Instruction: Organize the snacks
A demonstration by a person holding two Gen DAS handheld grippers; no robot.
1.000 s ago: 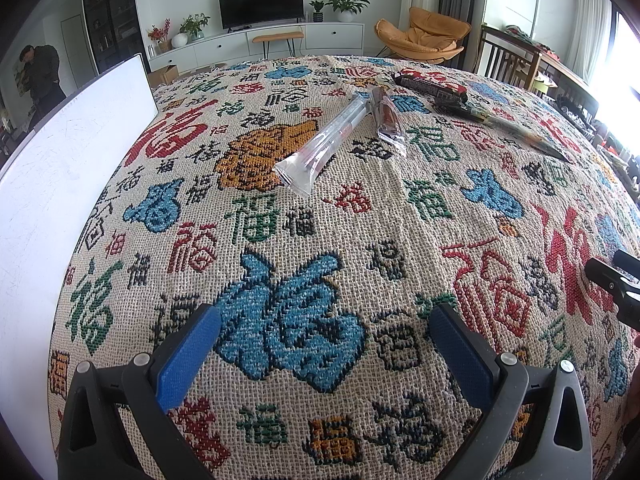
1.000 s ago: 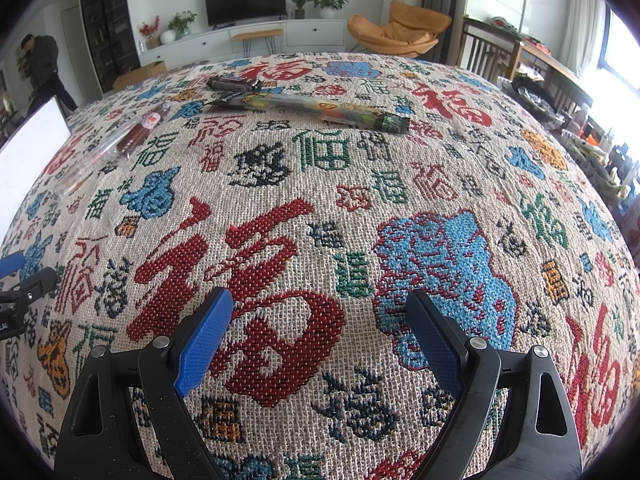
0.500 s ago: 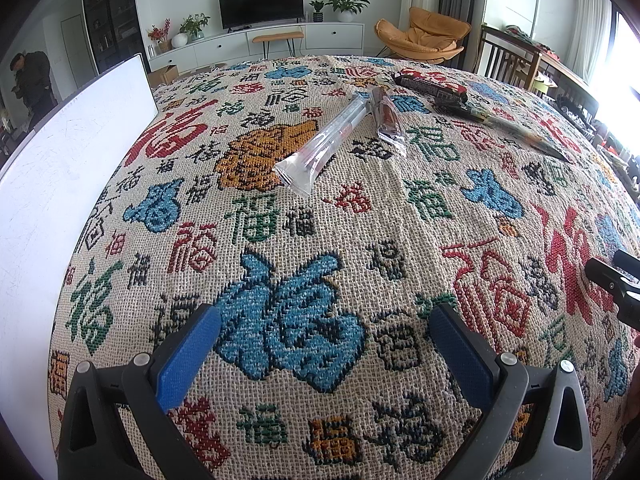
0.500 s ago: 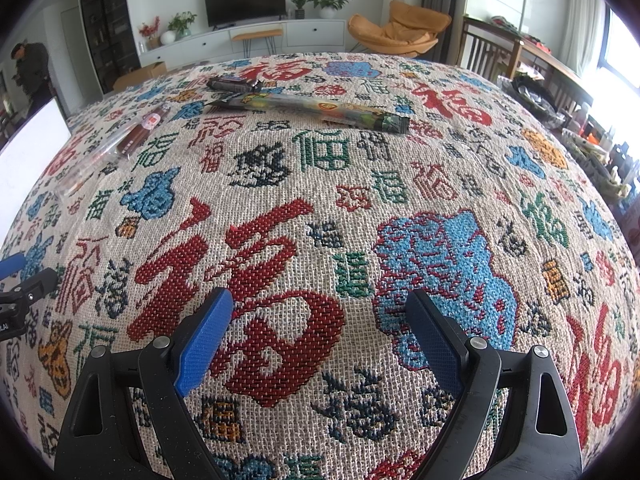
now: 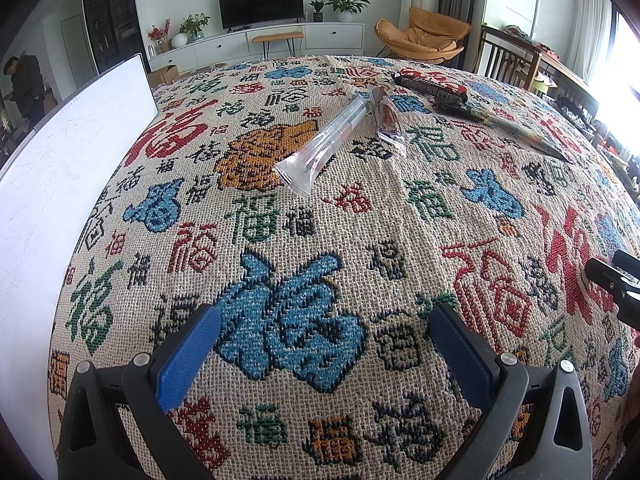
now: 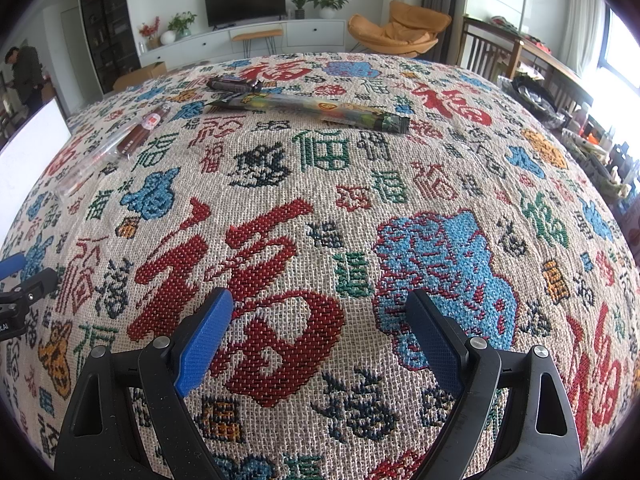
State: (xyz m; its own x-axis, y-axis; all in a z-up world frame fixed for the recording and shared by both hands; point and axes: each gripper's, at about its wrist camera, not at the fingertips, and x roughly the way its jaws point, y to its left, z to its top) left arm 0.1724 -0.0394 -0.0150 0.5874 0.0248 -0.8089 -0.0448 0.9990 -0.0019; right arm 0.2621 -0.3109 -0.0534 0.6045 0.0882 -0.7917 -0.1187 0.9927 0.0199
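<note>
- Now the left gripper (image 5: pixel 324 344) sits at the bottom of the left wrist view, jaws spread wide with nothing between them — only the patterned tablecloth (image 5: pixel 280 240) beneath.
- Likewise the right gripper (image 6: pixel 320 330) at the bottom of its view is spread apart and holds nothing.
- Above centre in the left view lie 2 clear snack packets: a long one (image 5: pixel 324 142) and a shorter one (image 5: pixel 386 118), touching at their far ends.
- Upper right there: a dark wrapped bar (image 5: pixel 430 84) and a long colourful snack tube (image 5: pixel 516 132).
- A white board (image 5: pixel 60 184) fills the left edge.
</note>
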